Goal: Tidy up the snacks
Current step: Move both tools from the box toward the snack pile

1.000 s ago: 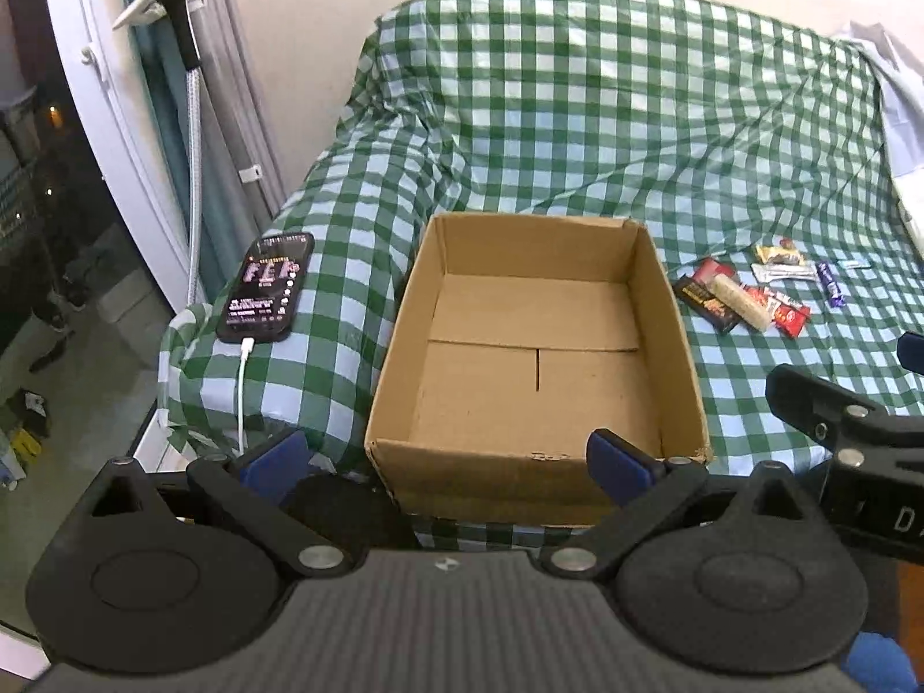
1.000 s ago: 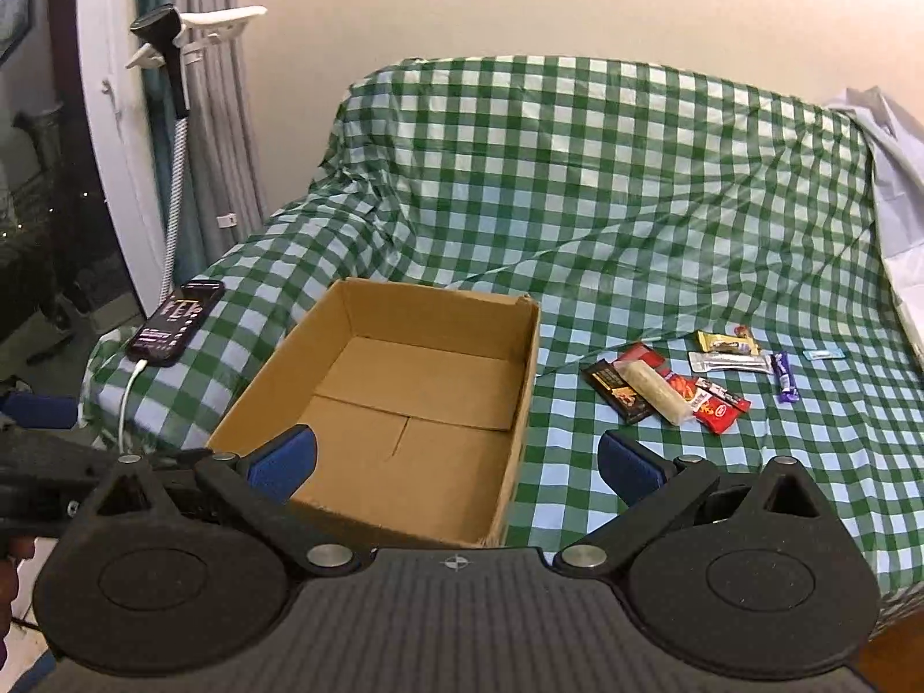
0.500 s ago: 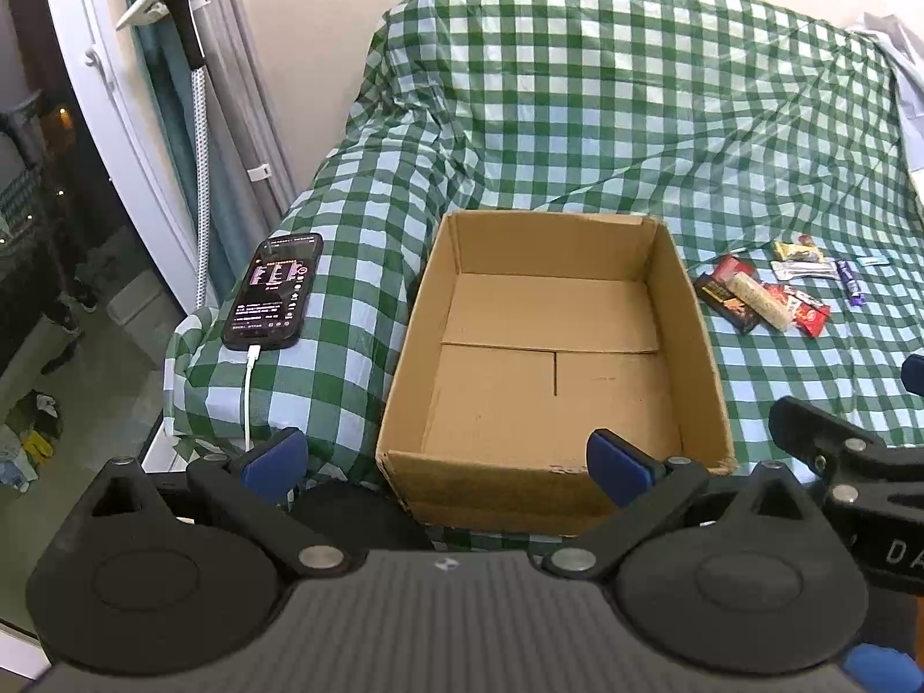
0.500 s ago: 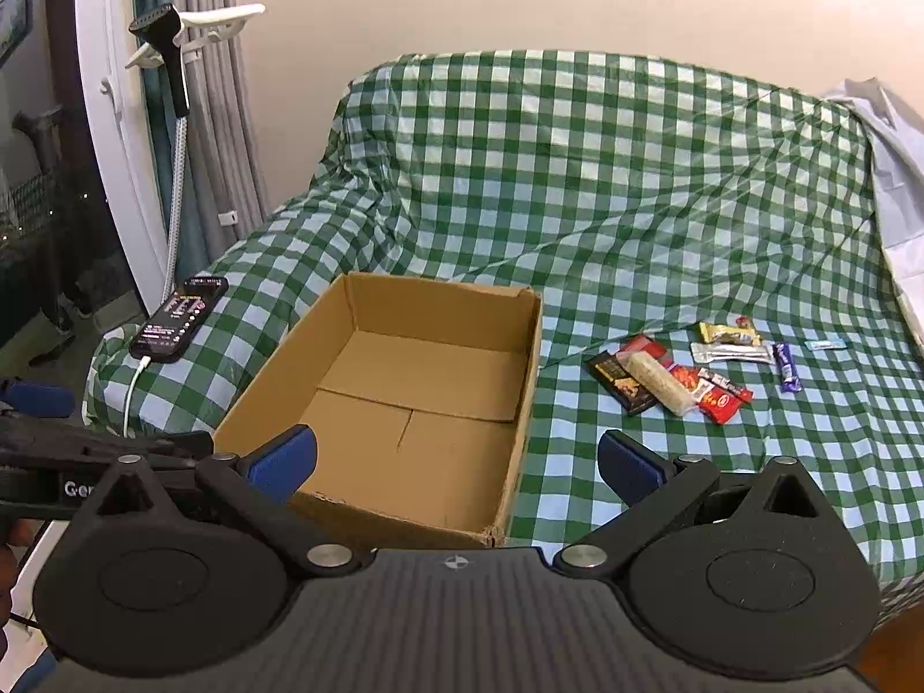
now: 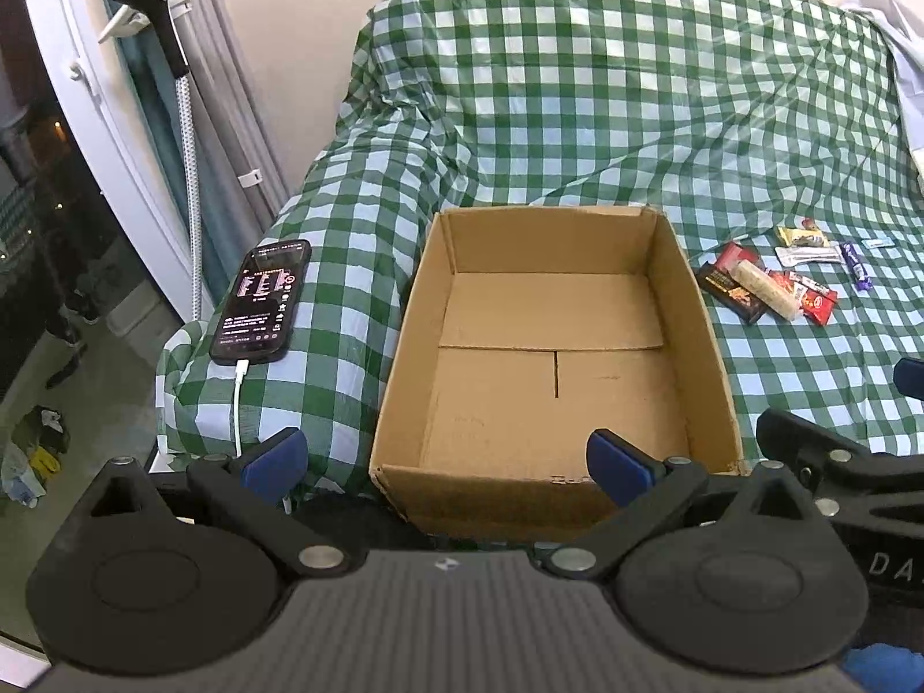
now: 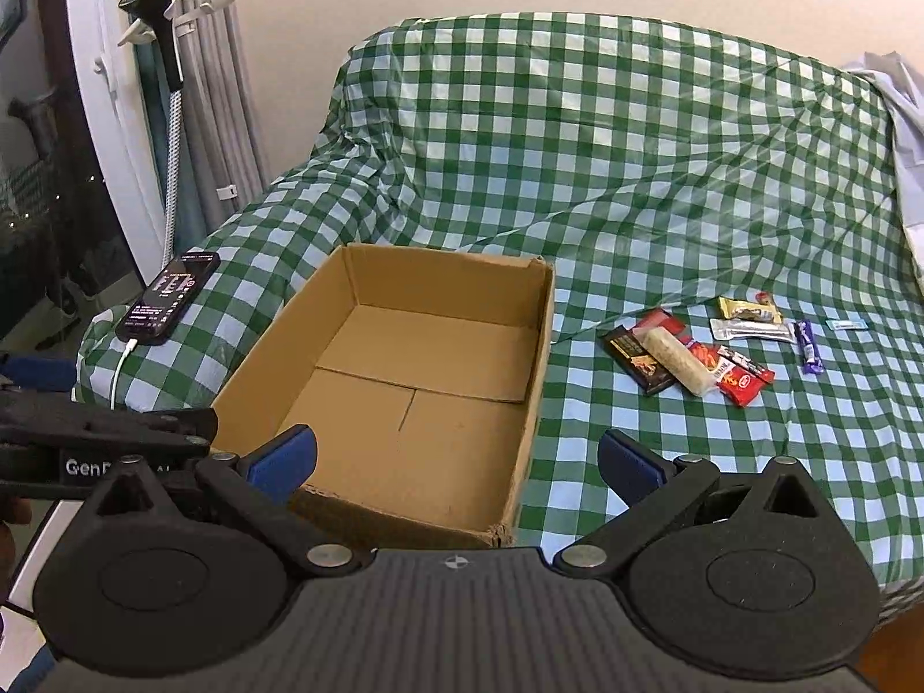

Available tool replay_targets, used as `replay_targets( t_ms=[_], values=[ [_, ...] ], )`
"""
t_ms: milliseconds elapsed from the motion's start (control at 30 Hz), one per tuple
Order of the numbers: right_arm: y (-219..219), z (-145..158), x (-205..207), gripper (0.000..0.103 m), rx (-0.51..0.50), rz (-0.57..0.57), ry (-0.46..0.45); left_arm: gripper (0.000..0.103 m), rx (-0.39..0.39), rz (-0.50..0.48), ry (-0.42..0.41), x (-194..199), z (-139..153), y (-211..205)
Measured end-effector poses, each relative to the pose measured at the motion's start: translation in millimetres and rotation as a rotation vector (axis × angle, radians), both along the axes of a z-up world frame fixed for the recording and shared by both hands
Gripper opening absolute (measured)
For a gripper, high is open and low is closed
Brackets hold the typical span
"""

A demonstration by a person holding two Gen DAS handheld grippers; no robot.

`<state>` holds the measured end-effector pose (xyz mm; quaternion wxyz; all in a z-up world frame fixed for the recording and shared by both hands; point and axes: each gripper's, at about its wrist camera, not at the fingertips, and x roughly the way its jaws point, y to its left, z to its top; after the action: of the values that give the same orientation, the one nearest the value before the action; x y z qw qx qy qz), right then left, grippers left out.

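An open cardboard box [image 5: 701, 312] [image 6: 534, 346] sits empty on a bed with a green checked cloth. Several wrapped snacks lie to its right: a pale bar [image 6: 678, 359] [image 5: 763, 287] over a dark bar [image 6: 629, 355], red wrappers [image 6: 739, 381], a yellow one [image 6: 748, 309], a silver one [image 6: 745, 330] and a purple one [image 6: 809, 342]. My left gripper [image 5: 444, 462] is open and empty, low at the box's near edge. My right gripper [image 6: 456, 459] is open and empty, near the box's front right corner.
A phone [image 5: 261, 300] [image 6: 168, 297] on a white cable lies on the bed's left corner. A garment steamer on a pole [image 6: 167, 58] and curtains stand by the window at left. A white cloth [image 6: 901, 115] lies at the far right.
Both grippers have risen a little and shifted left, so the box and snacks sit further right in both views. Both grippers stay open. Nothing on the bed has moved.
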<state>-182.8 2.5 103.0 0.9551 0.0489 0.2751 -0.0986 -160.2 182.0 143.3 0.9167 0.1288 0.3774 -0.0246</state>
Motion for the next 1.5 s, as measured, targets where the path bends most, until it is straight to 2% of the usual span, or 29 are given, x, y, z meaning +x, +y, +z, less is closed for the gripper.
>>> replay_targets(
  t_ms=[333, 1067, 1500],
  values=[
    [2.8, 9.6, -16.9, 0.103, 0.003, -0.010, -0.038, 0.103, -0.004, 0.002, -0.024, -19.1, -5.3, -9.5],
    [0.4, -1.8, -2.1, 0.103, 0.029, 0.006, 0.020, 0.103, 0.023, 0.023, 0.041, -5.2, -27.3, -24.1],
    [-11.1, -0.7, -11.2, 0.103, 0.086, -0.015, -0.016, 0.103, 0.038, 0.026, 0.050, -0.1, -30.6, -36.8]
  ],
)
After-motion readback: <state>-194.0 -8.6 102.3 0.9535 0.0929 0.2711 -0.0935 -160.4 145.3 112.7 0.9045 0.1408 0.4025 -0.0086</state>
